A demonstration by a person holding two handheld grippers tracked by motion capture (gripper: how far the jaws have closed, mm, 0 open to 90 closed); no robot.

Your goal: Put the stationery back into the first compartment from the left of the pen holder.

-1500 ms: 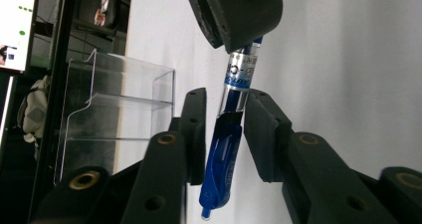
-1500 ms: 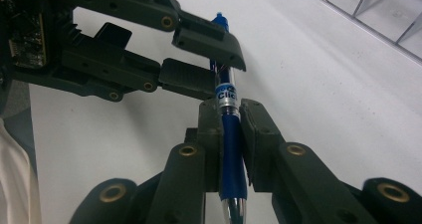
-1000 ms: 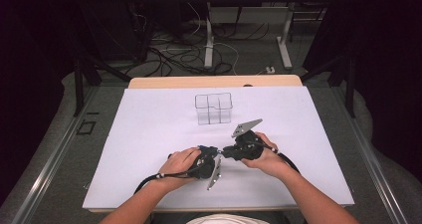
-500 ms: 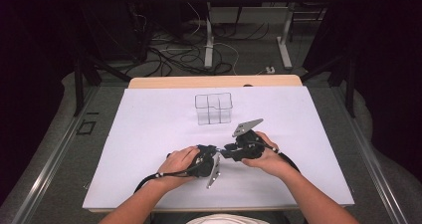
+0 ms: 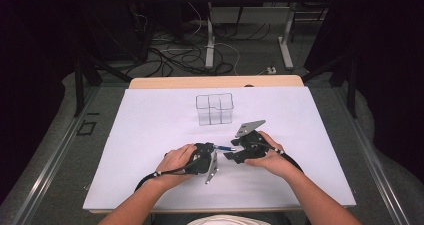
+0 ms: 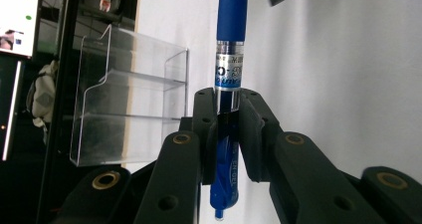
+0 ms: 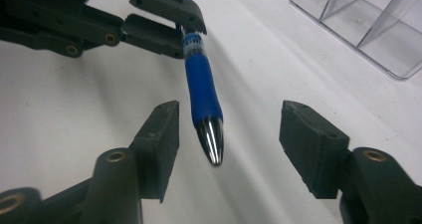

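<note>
A blue pen (image 6: 231, 30) with a silver tip (image 7: 211, 139) is clamped by its rear half in my left gripper (image 6: 229, 102), which is shut on it. In the high view the pen (image 5: 223, 147) runs level from the left gripper (image 5: 212, 148) toward the right gripper (image 5: 231, 151). My right gripper (image 7: 226, 134) is open, its jaws standing on either side of the pen's blue grip and tip without touching. A clear plastic divided organizer (image 5: 215, 108) stands farther back on the white table cover.
The white cover (image 5: 150, 135) spans the table, with a wooden edge (image 5: 215, 81) at the back. Beyond the table lie floor cables and desk legs. The organizer (image 7: 368, 20) is close at the right gripper's upper right, and stands at the left (image 6: 124, 94) in the left gripper view.
The two hands have stayed nearly in place. The right gripper has edged slightly toward the left one, bringing its jaws around the pen's tip.
</note>
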